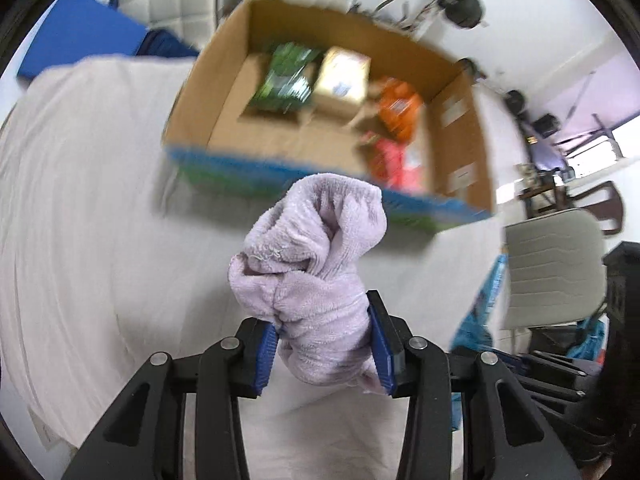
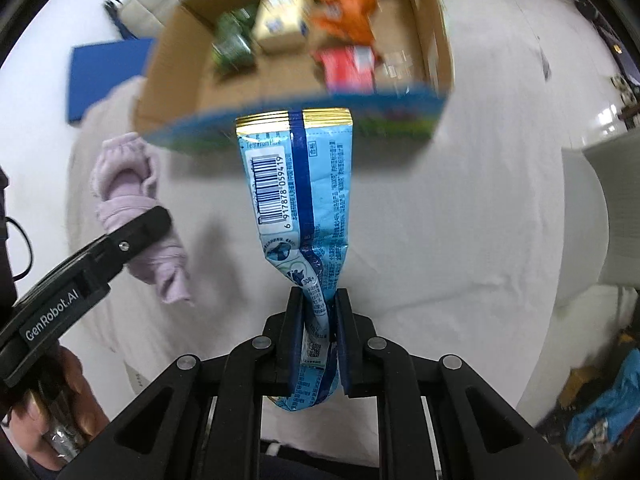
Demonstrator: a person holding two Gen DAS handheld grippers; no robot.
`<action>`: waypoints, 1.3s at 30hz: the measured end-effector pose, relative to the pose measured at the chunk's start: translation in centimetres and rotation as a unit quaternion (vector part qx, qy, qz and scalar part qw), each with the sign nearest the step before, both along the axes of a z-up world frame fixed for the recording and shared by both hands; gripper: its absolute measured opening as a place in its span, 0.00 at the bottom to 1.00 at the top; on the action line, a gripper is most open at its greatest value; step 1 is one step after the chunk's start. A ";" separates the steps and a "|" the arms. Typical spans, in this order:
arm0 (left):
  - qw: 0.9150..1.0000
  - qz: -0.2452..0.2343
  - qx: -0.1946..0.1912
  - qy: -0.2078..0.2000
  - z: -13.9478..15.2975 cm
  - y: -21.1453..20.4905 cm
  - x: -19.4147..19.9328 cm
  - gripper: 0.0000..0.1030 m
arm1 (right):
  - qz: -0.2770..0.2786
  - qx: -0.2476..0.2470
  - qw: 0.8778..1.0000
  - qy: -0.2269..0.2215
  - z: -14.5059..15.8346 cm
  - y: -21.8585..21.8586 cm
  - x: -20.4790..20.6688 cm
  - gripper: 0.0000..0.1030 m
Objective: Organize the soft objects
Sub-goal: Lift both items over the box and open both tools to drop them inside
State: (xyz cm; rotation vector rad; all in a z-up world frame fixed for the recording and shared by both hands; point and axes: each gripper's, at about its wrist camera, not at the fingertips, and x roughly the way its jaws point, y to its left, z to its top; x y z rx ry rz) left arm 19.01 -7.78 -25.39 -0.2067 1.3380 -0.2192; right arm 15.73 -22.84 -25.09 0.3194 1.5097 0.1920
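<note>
I hold the lilac towel (image 1: 312, 276) pinched in my left gripper (image 1: 326, 344) and the blue snack packet (image 2: 300, 200) pinched in my right gripper (image 2: 318, 340), both just before the cardboard box (image 1: 460, 136), probably to drop them inside.

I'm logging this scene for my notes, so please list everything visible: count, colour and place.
towel: one, lilac, pinched in the left gripper
snack packet: one, light blue, pinched in the right gripper
cardboard box: one, brown with blue front edge, on the white sheet ahead
green packet: one, inside the box
tan carton: one, inside the box
orange packet: one, inside the box
red packet: one, inside the box
white sheet: one, under the box
left gripper: black, blue pads
right gripper: black
</note>
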 end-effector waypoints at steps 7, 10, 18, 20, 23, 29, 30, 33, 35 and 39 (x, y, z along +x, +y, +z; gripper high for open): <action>0.998 -0.036 0.003 -0.049 7.2 0.1 5.9 0.37 | -0.010 -0.004 0.998 -0.060 6.2 -1.6 5.8 0.15; 0.997 -0.055 0.030 -0.051 8.1 -0.6 8.8 0.37 | -0.010 -0.032 0.997 -0.068 6.7 -1.9 9.2 0.15; 0.994 -0.078 0.072 0.011 3.9 -2.5 15.4 0.37 | -0.018 -0.116 0.993 -0.024 1.0 -2.1 17.1 0.15; 0.993 -0.083 0.076 0.039 1.8 -3.3 16.8 0.37 | -0.019 -0.127 0.992 -0.008 -1.0 -2.2 18.4 0.15; 0.989 -0.094 0.088 0.071 -1.1 -4.4 18.0 0.37 | -0.021 -0.141 0.990 0.016 -4.1 -2.7 19.7 0.15; 0.980 -0.108 0.121 0.116 -6.3 -5.4 19.5 0.37 | -0.019 -0.169 0.985 0.035 -7.4 -2.8 20.7 0.15; 0.979 -0.107 0.121 0.121 -6.7 -5.3 19.5 0.37 | -0.019 -0.172 0.984 0.034 -7.7 -2.6 20.8 0.15; 0.977 -0.104 0.119 0.142 -8.1 -5.1 19.8 0.38 | -0.018 -0.186 0.982 0.035 -8.5 -2.7 21.1 0.15; 0.975 -0.104 0.124 0.152 -8.7 -5.1 19.8 0.40 | -0.013 -0.196 0.980 0.042 -9.1 -2.6 21.4 0.15; 0.973 -0.090 0.125 0.171 -8.9 -4.6 19.6 0.40 | -0.013 -0.189 0.981 0.041 -8.9 -2.9 21.1 0.28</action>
